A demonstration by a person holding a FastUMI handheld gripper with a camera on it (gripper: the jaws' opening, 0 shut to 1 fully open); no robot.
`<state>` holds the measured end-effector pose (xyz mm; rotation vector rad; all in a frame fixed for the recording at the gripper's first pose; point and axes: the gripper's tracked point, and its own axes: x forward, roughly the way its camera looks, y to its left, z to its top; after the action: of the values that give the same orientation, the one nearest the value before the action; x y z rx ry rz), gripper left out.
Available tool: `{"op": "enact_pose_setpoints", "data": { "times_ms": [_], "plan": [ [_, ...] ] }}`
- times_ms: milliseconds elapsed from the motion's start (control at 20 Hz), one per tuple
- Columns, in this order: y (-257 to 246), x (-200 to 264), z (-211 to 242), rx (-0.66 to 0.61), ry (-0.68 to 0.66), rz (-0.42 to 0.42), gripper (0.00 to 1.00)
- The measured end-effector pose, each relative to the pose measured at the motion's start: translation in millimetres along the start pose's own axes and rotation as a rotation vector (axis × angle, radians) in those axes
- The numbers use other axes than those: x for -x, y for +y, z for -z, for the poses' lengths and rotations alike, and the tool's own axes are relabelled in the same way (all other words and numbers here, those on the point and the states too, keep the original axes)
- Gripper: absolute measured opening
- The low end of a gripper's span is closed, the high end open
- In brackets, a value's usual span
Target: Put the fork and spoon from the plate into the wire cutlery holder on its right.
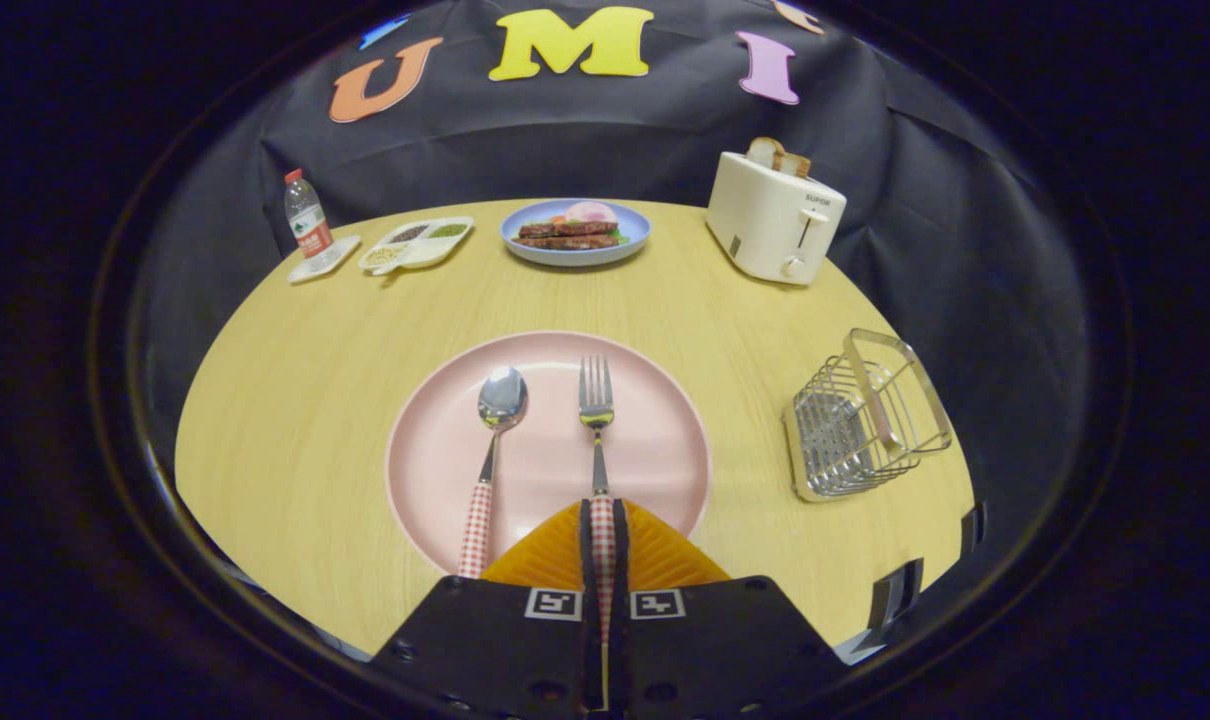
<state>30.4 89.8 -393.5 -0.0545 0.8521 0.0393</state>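
The round wooden table [295,400] carries a pink plate [655,450] at its centre, a wire holder [865,420] at three o'clock, a toaster [773,215] at one, a food plate [575,232] at twelve, and a snack tray [417,243] and bottle [306,222] at eleven.

Evenly and brightly lit from above, the wooden table [295,400] shows soft, faint shadows, small glints on the spoon [502,395], sharp focus centrally, and strong fisheye bending toward the edges.

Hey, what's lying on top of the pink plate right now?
A spoon and a fork lie on the pink plate. The claw is shut on the fork's handle, covering its near end.
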Motion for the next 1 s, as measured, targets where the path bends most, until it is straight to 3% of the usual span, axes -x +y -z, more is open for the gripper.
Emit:
{"op": "enact_pose_setpoints", "data": {
  "times_ms": [200, 500, 650, 1000],
  "plan": [
    [-27.6, 40.8, -17.8, -0.047, 0.006, -0.024, 0.03],
    [-95.0, 84.6, -62.3, -0.001, -0.052, 0.002, 0.03],
    [-131.7, 92.2, -79.2, -0.009, -0.052, 0.034, 0.03],
    [-179.2, 92.5, -93.3, 0.007, 0.0, 0.002, 0.03]
  ]
}}
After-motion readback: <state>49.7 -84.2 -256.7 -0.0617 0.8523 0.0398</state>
